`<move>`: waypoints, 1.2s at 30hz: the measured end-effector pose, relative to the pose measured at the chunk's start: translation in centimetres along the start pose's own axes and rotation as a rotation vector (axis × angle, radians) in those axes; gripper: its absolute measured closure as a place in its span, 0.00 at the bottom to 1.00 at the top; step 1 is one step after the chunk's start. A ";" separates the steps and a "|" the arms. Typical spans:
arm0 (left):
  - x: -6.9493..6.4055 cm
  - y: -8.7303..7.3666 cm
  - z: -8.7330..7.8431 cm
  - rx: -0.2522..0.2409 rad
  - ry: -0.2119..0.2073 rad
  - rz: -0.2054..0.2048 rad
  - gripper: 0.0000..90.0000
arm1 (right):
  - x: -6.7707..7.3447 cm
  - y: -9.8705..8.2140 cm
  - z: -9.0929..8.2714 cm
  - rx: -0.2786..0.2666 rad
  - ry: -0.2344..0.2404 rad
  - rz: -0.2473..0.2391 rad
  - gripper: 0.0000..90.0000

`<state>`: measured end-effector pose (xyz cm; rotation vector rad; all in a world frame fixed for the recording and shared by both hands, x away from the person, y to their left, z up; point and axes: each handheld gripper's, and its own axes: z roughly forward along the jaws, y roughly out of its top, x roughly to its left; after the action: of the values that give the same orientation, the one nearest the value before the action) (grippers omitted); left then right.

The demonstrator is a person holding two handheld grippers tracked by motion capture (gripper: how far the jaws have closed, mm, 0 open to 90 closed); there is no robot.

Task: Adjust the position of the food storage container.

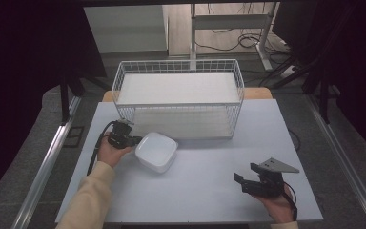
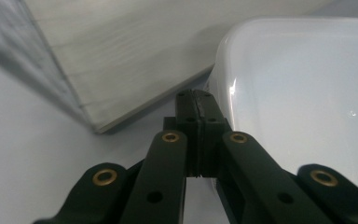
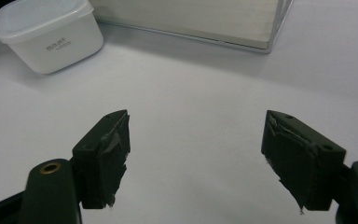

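At left of worktop (image 1: 205, 191), near the wire basket (image 1: 178, 98), sits a white lidded tub (image 1: 157, 151). Left gripper (image 1: 132, 140) is at the tub's left edge; in its own view the fingers (image 2: 189, 109) are drawn together, tips beside the tub's rim (image 2: 223, 60). Whether they pinch the lid's lip or just touch it, cannot tell. Right gripper (image 1: 248, 179) rests at near right, well apart from the tub, fingers (image 3: 109, 154) spread wide with nothing between.

Step in hand, as judged: securing a hold on the tub's edge. Next move likely calls for a check that the grip is real, then a lift toward the basket; a thin edge hold may slip or tip the tub, so the right gripper may need to support it.
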<state>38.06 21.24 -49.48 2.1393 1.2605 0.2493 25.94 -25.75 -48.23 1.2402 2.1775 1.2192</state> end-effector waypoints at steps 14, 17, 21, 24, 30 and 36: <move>-3.8 1.1 1.0 0.018 -0.056 0.070 1.00 | 0.0 -0.1 0.2 0.020 0.010 -0.009 0.26; -4.9 1.4 1.3 0.016 -0.069 0.086 1.00 | 0.0 -0.1 0.2 0.022 0.010 -0.007 0.26; -6.5 1.8 1.7 0.024 -0.082 0.106 1.00 | 0.1 0.0 0.1 0.014 0.006 -0.012 0.27; -7.7 2.2 2.1 0.023 -0.107 0.123 1.00 | 0.1 0.0 0.1 0.014 0.007 -0.014 0.27; -9.5 2.7 2.7 0.035 -0.121 0.137 1.00 | 0.1 -0.1 0.2 0.022 0.010 -0.016 0.27; -10.6 2.9 3.0 0.029 -0.128 0.160 0.98 | 0.0 -0.1 0.2 0.026 0.008 -0.013 0.27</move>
<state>35.94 10.08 -48.52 2.2456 1.0289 0.1593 26.00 -25.65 -48.41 1.2308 2.2107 1.1969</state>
